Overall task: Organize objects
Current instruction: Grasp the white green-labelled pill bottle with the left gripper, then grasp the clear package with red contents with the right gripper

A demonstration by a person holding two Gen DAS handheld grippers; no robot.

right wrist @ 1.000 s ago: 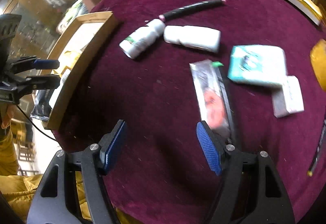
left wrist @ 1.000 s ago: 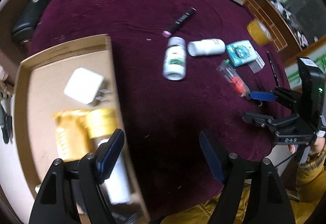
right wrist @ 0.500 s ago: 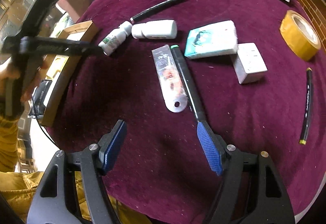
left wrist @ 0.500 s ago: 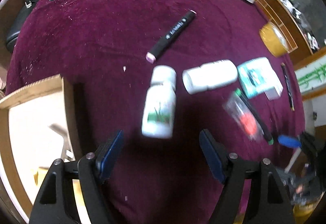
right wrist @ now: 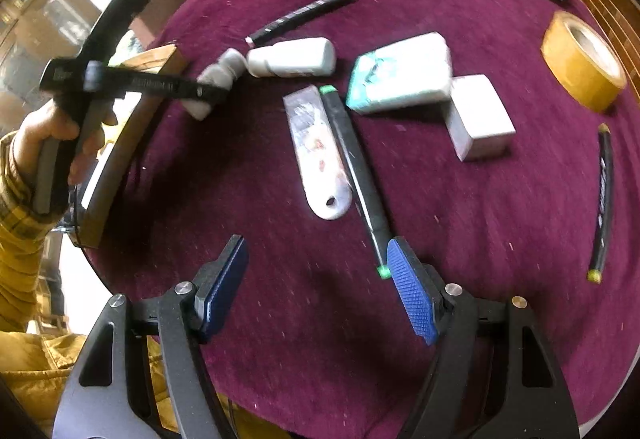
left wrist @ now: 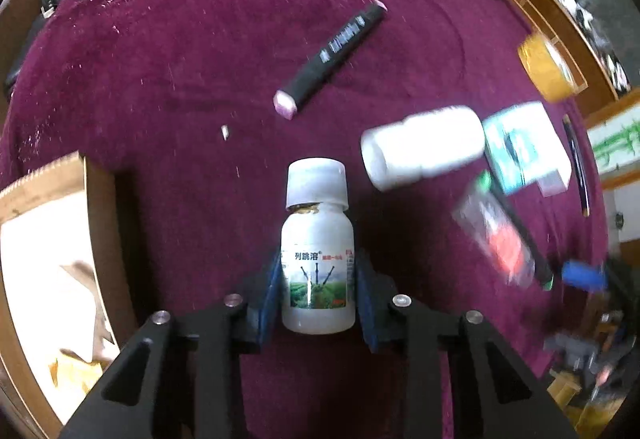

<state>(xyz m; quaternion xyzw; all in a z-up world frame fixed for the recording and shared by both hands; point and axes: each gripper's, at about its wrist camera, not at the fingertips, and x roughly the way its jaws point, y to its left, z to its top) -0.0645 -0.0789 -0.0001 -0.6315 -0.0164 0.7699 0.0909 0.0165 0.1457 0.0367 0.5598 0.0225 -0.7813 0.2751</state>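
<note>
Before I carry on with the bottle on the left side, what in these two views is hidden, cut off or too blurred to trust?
- Labelled bottle, right wrist view: blurred and mostly behind the left gripper, whose jaws are closing around it.
- Wooden tray, left wrist view: cut off by the edge; contents blurred.
- Clear packet, left wrist view: motion blur hides its contents.
- Right gripper, left wrist view: only a blurred blue pad shows.

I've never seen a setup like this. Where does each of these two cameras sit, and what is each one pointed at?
Left wrist view: sits on the left gripper, looking steeply down; its jaws are closing on a small white labelled bottle.
Right wrist view: sits on the open right gripper, above the maroon velvet tablecloth; the person's left hand and yellow sleeve show.
Shared: that bottle, a plain white bottle, a black marker.
</note>
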